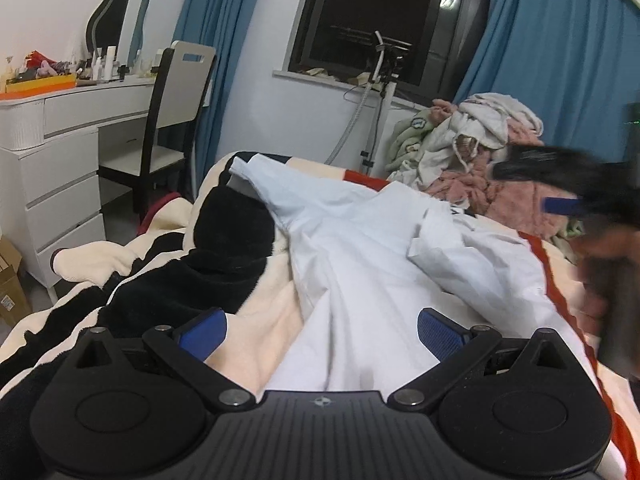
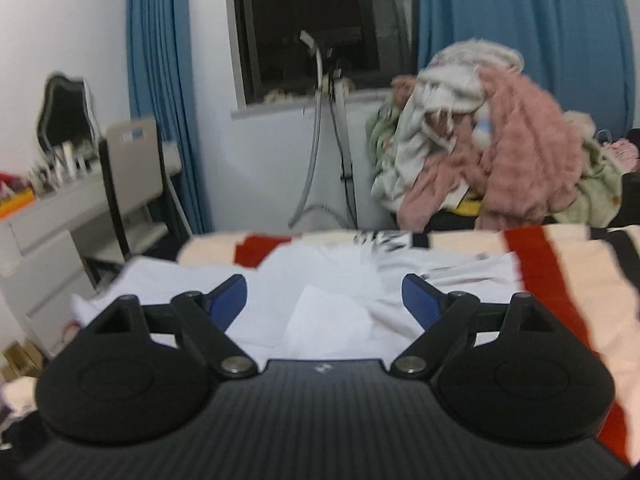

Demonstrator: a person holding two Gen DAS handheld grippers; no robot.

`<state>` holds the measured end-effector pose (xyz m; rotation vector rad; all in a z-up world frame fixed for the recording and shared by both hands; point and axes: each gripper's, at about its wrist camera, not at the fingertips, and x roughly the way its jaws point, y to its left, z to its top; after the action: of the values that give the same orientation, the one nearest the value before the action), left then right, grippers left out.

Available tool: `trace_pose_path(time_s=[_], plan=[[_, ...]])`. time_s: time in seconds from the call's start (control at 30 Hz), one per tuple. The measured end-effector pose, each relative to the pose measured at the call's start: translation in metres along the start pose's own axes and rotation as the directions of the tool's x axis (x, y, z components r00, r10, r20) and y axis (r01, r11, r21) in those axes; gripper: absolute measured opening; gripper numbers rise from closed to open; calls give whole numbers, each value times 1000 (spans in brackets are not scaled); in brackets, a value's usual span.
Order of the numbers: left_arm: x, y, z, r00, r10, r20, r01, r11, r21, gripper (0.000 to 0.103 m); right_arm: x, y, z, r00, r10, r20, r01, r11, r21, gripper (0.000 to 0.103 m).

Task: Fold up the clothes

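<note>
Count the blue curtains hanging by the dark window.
2. One blue curtain hangs left of the dark window, behind the chair; the other blue curtain hangs right of it, behind the clothes pile.

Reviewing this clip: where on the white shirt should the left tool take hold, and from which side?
Probably the sleeve of the white shirt: it sticks out flat over the blanket, a free edge. Come low from the near side.

- White garment (image 1: 360, 248), plain
- Blanket (image 1: 168, 280) in cream, black and red (image 2: 536, 264) stripes
- Blue curtains (image 1: 560, 40)
- Pink fluffy clothing (image 2: 528, 148) amid white and pale green pile
- Blue pads (image 1: 436, 332) on black tool (image 1: 320, 334)
</note>
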<state>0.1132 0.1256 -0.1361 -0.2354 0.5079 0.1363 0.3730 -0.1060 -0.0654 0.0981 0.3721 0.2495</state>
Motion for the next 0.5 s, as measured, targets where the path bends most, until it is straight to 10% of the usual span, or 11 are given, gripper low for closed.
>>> trace_pose_path(time_s=[0.5], plan=[[-108, -60, -44, 966, -254, -53, 259, 961, 99, 102, -318, -82, -109, 987, -71, 143, 41, 978, 203, 86]])
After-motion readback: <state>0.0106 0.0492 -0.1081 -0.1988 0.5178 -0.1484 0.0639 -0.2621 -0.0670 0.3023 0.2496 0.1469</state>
